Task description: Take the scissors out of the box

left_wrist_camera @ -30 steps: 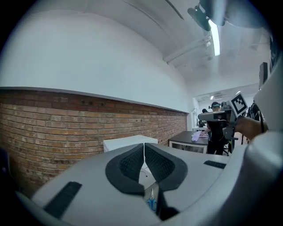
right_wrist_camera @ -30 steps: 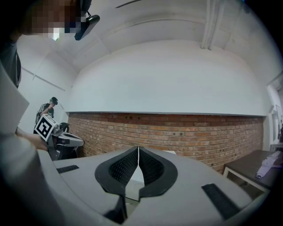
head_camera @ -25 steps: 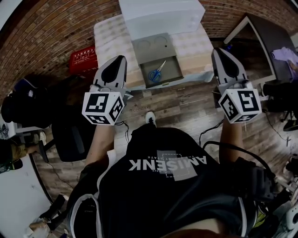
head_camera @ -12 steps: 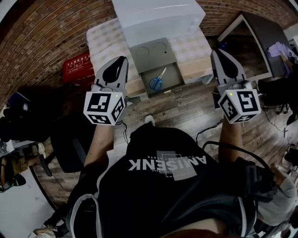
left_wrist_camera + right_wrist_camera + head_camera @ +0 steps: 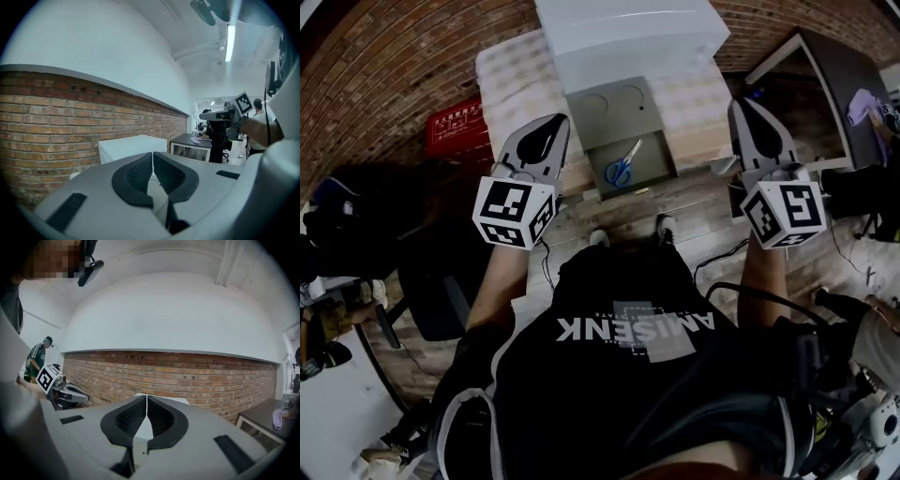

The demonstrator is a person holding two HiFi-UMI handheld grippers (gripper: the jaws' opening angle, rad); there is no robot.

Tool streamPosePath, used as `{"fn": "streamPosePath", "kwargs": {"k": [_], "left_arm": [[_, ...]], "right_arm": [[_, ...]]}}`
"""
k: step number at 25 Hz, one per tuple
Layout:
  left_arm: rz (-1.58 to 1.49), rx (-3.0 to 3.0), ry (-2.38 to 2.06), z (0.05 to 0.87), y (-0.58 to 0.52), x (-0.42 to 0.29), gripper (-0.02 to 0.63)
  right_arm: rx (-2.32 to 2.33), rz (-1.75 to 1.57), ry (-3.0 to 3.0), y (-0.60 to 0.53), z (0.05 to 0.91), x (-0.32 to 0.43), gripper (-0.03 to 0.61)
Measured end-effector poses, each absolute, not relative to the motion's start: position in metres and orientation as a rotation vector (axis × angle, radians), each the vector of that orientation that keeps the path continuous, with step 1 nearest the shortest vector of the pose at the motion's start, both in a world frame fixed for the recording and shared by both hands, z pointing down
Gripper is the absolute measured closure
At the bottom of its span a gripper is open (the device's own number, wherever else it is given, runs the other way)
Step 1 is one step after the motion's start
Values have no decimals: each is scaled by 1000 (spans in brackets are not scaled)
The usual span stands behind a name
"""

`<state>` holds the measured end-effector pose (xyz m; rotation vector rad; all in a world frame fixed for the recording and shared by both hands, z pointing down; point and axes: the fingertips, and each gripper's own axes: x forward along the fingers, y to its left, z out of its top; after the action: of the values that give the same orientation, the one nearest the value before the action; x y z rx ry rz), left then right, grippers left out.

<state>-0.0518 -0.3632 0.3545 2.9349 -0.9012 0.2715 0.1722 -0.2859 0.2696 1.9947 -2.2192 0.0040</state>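
Shut and empty, my left hand-held gripper [image 5: 553, 122] and right hand-held gripper [image 5: 746, 105] flank the open box [image 5: 592, 161], scissors [image 5: 622, 167] lying ahead between them, seemingly ready to reach.

The scissors [image 5: 622, 165] have blue handles; the box [image 5: 602, 105] around them is dull grey. The bench [image 5: 514, 70] has a pale checked cover, beige and white. From the box, a white cabinet [image 5: 628, 33] stands at 12 o'clock, a red case [image 5: 457, 127] at 9 o'clock. The left tool [image 5: 551, 127] and right tool [image 5: 750, 108] are light grey with black pads [image 5: 129, 420], their cubes [image 5: 514, 211] black-and-white squares. The wall [image 5: 380, 70] is red-brown brick.
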Motion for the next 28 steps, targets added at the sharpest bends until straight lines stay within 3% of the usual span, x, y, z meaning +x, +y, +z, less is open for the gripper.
{"fn": "streamPosePath", "kwargs": {"k": [24, 28], "left_arm": [[697, 2665, -1233, 447, -348, 12, 598], [800, 2640, -1209, 471, -341, 26, 565]], "right_arm": [[1575, 33, -2560, -369, 279, 239, 537], [1518, 41, -2596, -377, 284, 244, 537]]}}
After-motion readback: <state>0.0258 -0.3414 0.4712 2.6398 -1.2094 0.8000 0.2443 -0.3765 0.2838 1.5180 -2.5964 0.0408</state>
